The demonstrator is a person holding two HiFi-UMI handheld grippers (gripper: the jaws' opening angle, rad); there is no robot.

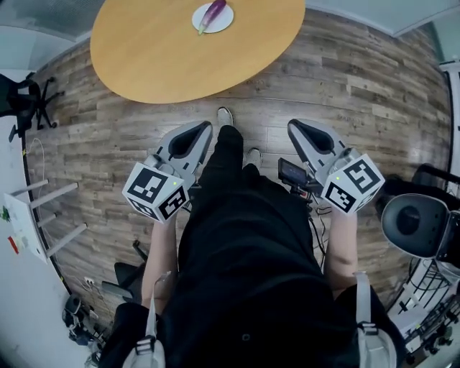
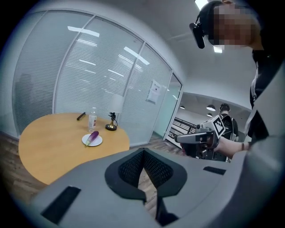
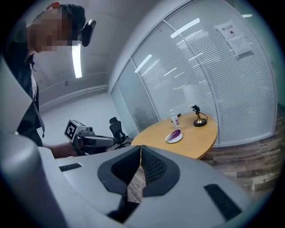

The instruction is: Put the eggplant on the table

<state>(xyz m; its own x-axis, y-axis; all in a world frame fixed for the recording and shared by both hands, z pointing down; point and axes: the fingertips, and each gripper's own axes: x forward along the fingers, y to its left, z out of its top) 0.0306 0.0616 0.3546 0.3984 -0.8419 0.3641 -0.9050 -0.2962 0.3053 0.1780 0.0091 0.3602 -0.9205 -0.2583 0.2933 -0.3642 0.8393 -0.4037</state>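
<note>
If they arrive this tightly closed, the left gripper (image 1: pixel 204 129) or right gripper (image 1: pixel 295 126) would probably shove the eggplant (image 1: pixel 213 13) across its white plate (image 1: pixel 224 24) instead of gripping it. Both pairs of fingers are pressed together on nothing, low beside the person's legs. Well beyond them, the eggplant lies on that plate on the round wooden counter (image 1: pixel 180 57).

Eggplant (image 1: pixel 213 12) on plate (image 1: pixel 202 23) on table (image 1: pixel 165 50)
</note>
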